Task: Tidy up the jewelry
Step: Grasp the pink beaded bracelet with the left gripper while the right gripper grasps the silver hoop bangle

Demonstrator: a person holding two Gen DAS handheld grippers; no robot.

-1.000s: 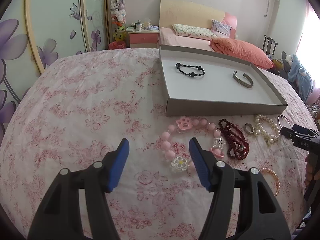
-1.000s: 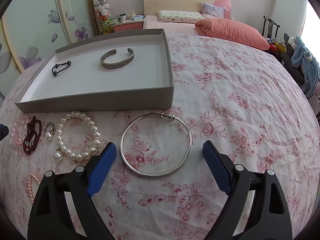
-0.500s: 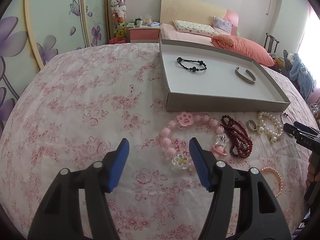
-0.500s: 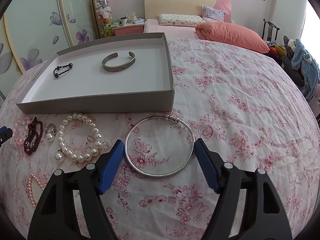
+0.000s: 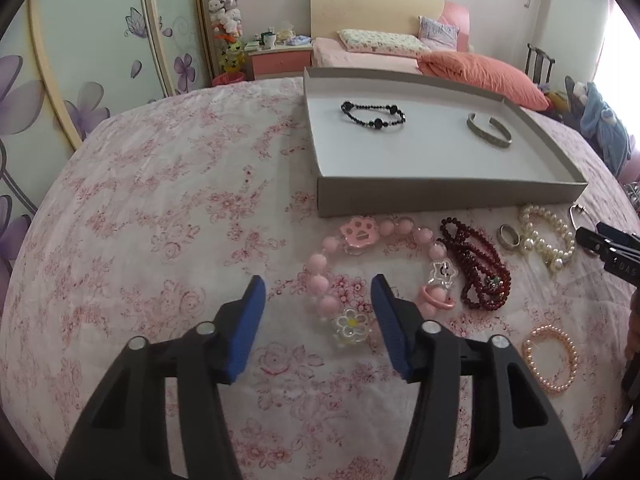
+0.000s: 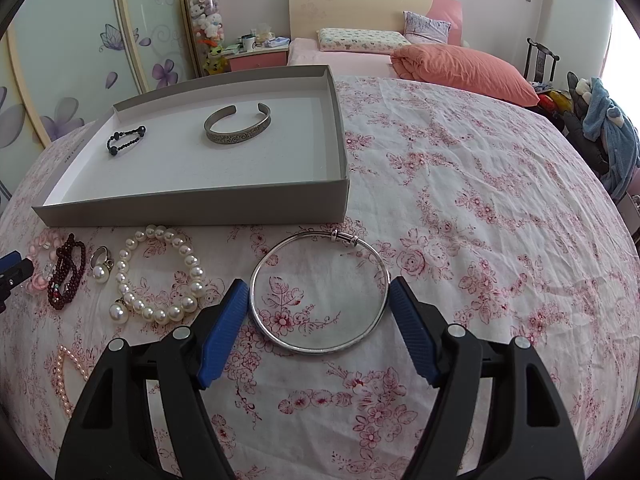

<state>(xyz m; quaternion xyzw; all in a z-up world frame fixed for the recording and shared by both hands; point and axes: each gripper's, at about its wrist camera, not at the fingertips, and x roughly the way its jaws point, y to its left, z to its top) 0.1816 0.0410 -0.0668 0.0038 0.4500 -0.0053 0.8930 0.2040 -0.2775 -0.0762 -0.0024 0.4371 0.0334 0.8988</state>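
Left wrist view: left tongs [image 5: 316, 296] closing but not gripping anything yet; pink bead bracelet [image 5: 374, 268] lying partly between the tips, flower charm [image 5: 351, 326] just inside the right tip, rest of the loop sprawling ahead and right. Could easily pinch only the charm or one bead and leave the loop dangling; dark red bead string [image 5: 478, 266] just to the right, might get snagged along. Grey tray [image 5: 440, 194] ahead, black bead bracelet [image 5: 372, 116] and silver cuff [image 5: 489, 130] already inside.

Right wrist view: right tongs [image 6: 316, 296] bracketing the thin silver bangle [image 6: 320, 292], pads right at its rim; can't tell if actually pressing, so not counting it as gripped. Thin, springy and flat on the floral cloth [image 6: 480, 240]; likely to pop out or slip under the pads. White pearl bracelet [image 6: 160, 276] close to the left; tray wall to clear ahead.
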